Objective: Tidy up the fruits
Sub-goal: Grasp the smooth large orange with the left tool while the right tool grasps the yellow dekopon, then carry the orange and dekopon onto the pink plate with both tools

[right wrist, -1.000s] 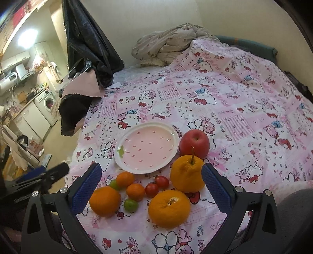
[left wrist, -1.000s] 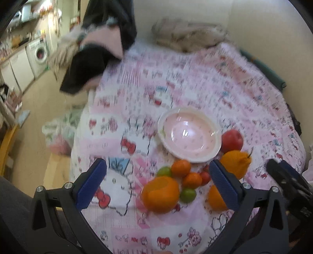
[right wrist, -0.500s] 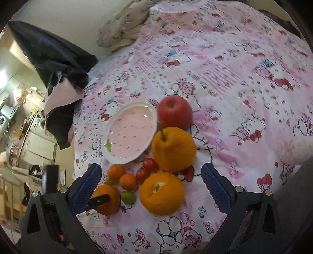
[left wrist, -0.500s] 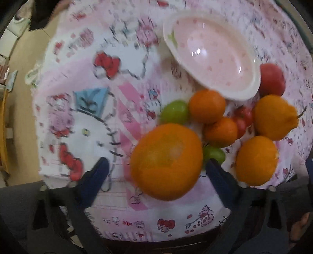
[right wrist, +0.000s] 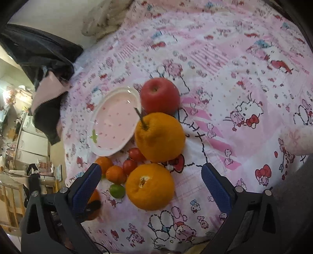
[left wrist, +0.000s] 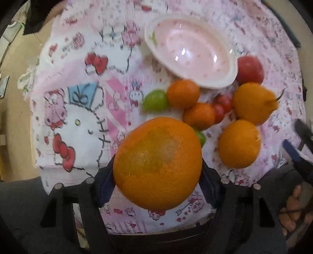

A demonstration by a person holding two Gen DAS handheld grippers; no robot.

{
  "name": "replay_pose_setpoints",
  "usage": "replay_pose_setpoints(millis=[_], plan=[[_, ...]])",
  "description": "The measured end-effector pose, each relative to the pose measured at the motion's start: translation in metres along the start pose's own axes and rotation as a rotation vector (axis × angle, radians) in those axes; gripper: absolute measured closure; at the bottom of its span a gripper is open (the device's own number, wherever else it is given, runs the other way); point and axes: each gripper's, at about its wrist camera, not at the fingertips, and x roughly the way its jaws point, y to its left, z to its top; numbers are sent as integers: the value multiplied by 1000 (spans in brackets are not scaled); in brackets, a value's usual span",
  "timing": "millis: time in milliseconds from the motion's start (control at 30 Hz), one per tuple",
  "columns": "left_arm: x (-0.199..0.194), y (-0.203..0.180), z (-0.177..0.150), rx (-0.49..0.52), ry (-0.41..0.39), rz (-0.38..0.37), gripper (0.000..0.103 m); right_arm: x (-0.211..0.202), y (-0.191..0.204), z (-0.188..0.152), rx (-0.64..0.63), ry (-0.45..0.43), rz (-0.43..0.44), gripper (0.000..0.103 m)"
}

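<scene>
Orange (left wrist: 157,163) between the closing jaws of the left gripper (left wrist: 156,180), pads right at its sides. Pink bowl (left wrist: 190,51) at one o'clock. Right gripper (right wrist: 150,179) spread wide, grasping nothing.

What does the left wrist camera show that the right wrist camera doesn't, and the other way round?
Only the left wrist view shows the big orange whole, filling the space between the left gripper fingers, which are closing on it. Both green fruits are clear here, including the far one.

Only the right wrist view shows the rumpled blanket, the dark coat, and the right gripper with nothing between its fingers.

Both show the pink plate, apple, stemmed orange and cherry tomatoes.
</scene>
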Motion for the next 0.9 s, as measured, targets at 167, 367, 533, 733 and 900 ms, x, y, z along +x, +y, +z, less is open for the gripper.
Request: replay_pose_setpoints(millis=[167,367,533,733,900], plan=[[-40,5,11,-39,-120,-20,32,41,-5,37,50,151,-54,0],[-56,24,29,-120,-214,-60,32,83,-1,54,48,242,-119,0],[-65,33,31,-143,-264,-79,32,99,3,47,-2,265,-129,15],[-72,44,36,-198,-280,-114,33,89,11,43,-72,253,-159,24],[-78,42,34,-175,-313,-90,33,64,17,52,-77,178,-125,25]])
